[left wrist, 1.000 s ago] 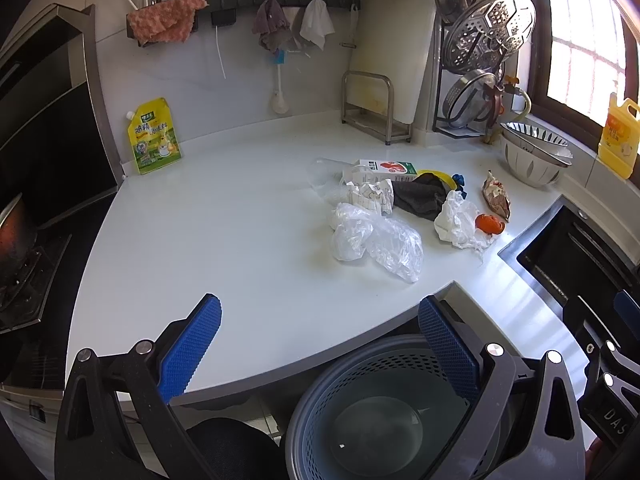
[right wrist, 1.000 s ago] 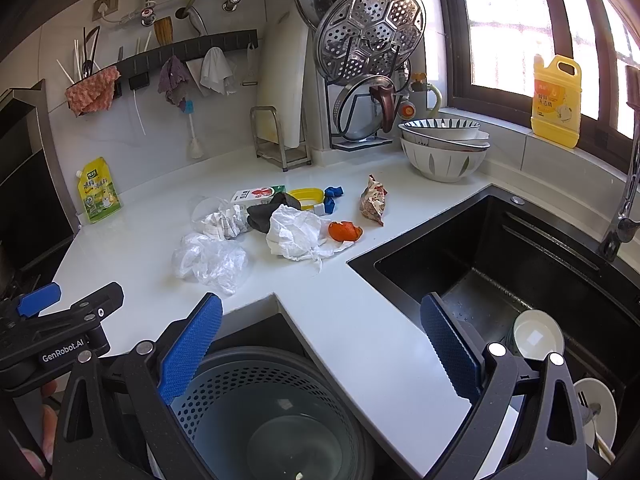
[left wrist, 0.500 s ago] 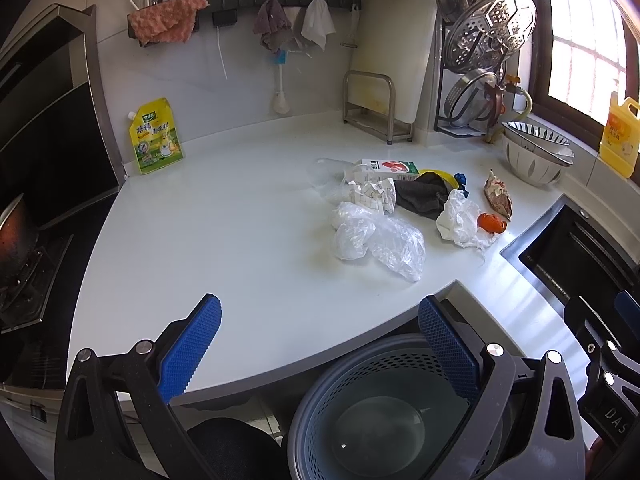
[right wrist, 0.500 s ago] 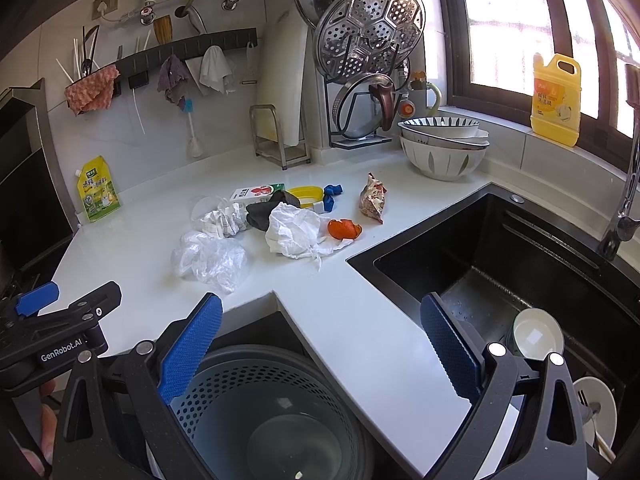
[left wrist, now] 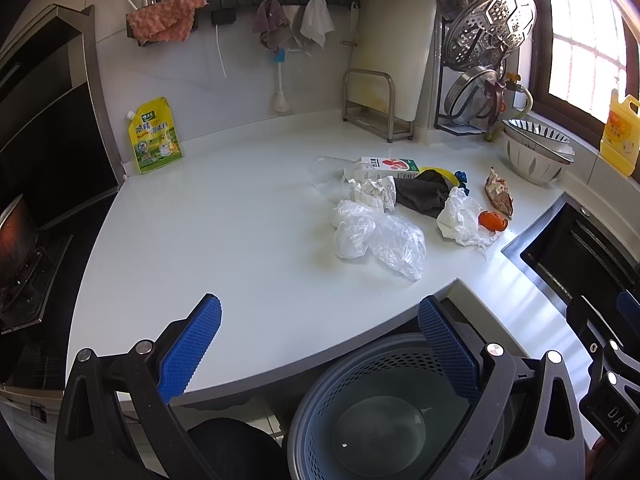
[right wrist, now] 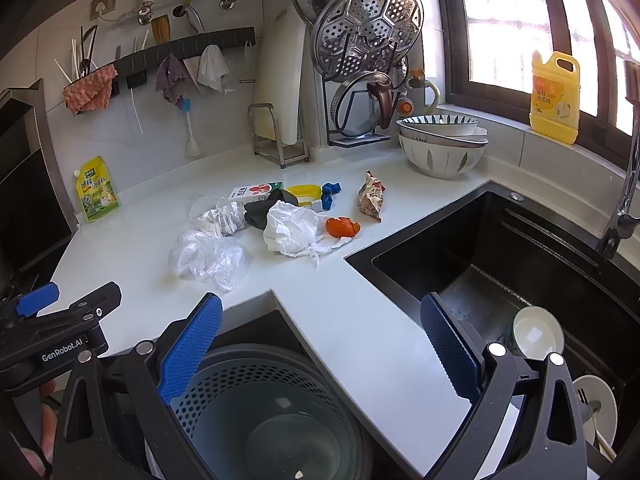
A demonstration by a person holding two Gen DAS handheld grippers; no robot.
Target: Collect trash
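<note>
A pile of trash lies on the white counter (left wrist: pixel 224 220): a clear plastic bag (left wrist: pixel 380 240) (right wrist: pixel 206 258), crumpled white paper (left wrist: pixel 460 220) (right wrist: pixel 294 230), a dark rag (left wrist: pixel 422 196), a milk carton (left wrist: pixel 390 165) (right wrist: pixel 254 192), an orange peel (left wrist: pixel 493 221) (right wrist: pixel 340 227) and a snack wrapper (left wrist: pixel 499 196) (right wrist: pixel 371 196). A grey perforated bin (left wrist: pixel 384 412) (right wrist: pixel 276 408) stands below the counter's edge. My left gripper (left wrist: pixel 320 344) is open and empty at the near edge. My right gripper (right wrist: pixel 318 344) is open and empty above the bin and counter corner.
A black sink (right wrist: pixel 500 264) with dishes (right wrist: pixel 536 332) lies to the right. Stacked bowls (right wrist: pixel 444 140), a rack of lids (right wrist: pixel 364 60), a cutting board (left wrist: pixel 400 44) and a yellow pouch (left wrist: pixel 154 134) stand at the back. A stove (left wrist: pixel 24 264) is at the left.
Both grippers have edged slightly forward towards the counter; the trash sits a little nearer in both views. Both stay open and empty.
</note>
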